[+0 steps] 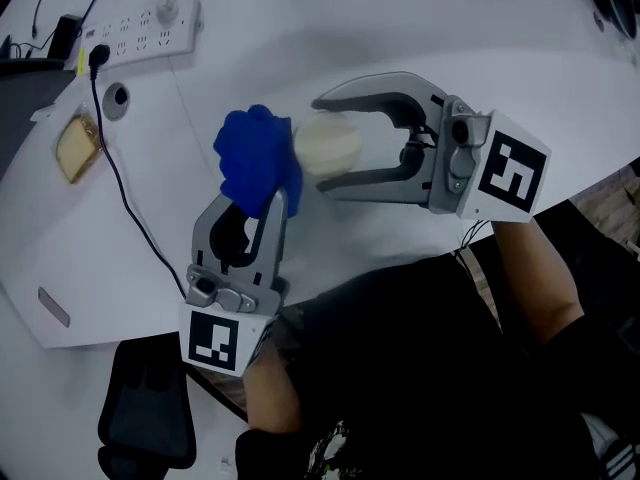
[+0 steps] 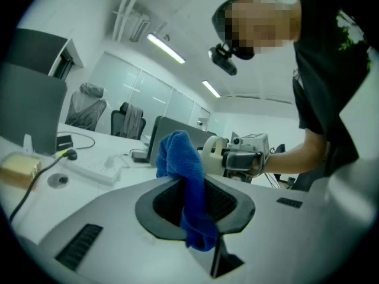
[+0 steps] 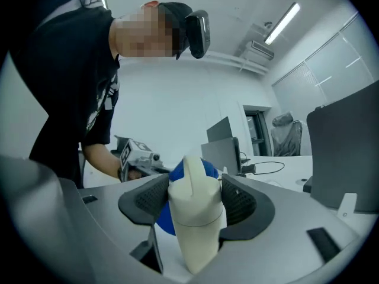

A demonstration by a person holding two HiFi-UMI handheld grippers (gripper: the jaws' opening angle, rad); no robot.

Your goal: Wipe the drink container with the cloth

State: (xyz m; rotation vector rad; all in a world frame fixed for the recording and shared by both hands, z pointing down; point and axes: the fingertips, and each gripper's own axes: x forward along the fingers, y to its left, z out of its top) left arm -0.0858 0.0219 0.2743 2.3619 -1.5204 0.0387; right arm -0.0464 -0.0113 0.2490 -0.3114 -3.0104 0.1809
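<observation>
A cream drink container [image 1: 326, 145] is held above the white table [image 1: 420, 28], with my right gripper [image 1: 318, 143] shut on it. In the right gripper view the container [image 3: 197, 215] fills the space between the jaws, lid end away from the camera. My left gripper [image 1: 262, 200] is shut on a bunched blue cloth [image 1: 256, 158], which presses against the container's left end. In the left gripper view the cloth [image 2: 186, 185] hangs between the jaws, and the container [image 2: 214, 154] shows just behind it. The cloth [image 3: 208, 169] peeks out behind the container in the right gripper view.
A white power strip [image 1: 135, 33] lies at the table's far left, with a black cable [image 1: 125, 193] running down from it. A slice of bread [image 1: 75, 148] sits on a white box [image 1: 60, 268] at the left. A black chair [image 1: 150, 418] stands below.
</observation>
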